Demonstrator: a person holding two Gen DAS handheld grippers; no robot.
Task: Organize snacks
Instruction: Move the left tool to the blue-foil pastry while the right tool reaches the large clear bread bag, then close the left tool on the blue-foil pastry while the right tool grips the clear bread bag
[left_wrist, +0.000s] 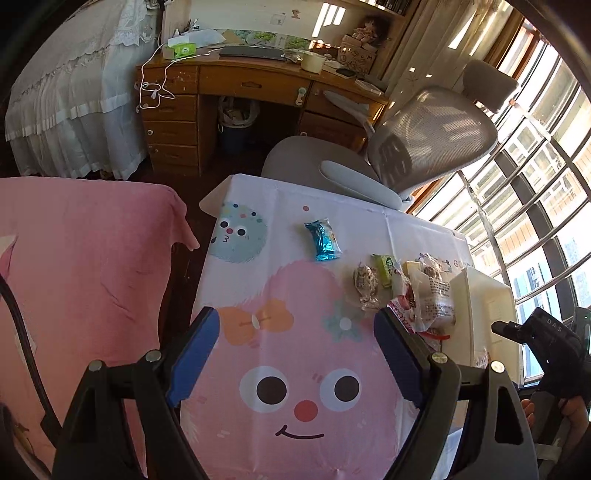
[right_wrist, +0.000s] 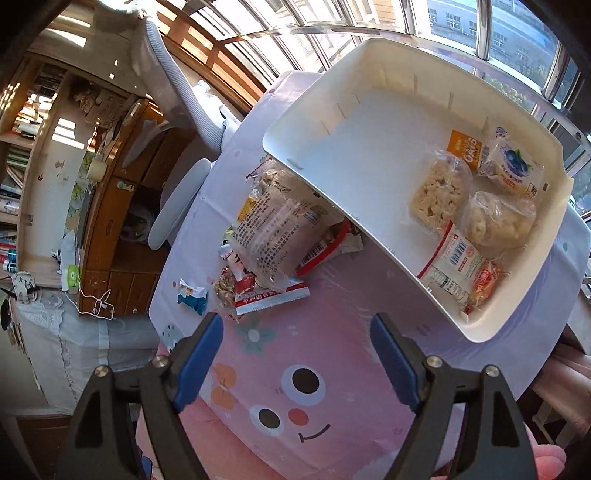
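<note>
Blue-padded left gripper (left_wrist: 295, 328) tilted down, jaws spread, seemingly empty.

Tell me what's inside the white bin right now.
The white bin holds about six wrapped snacks bunched at one end; the rest is bare. Anything beneath those packets is hidden.

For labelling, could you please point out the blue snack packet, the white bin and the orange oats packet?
blue snack packet (left_wrist: 322, 240), left wrist view, wrapper middle
white bin (right_wrist: 373, 147), right wrist view, bare floor
orange oats packet (right_wrist: 464, 147), right wrist view, printed face
</note>
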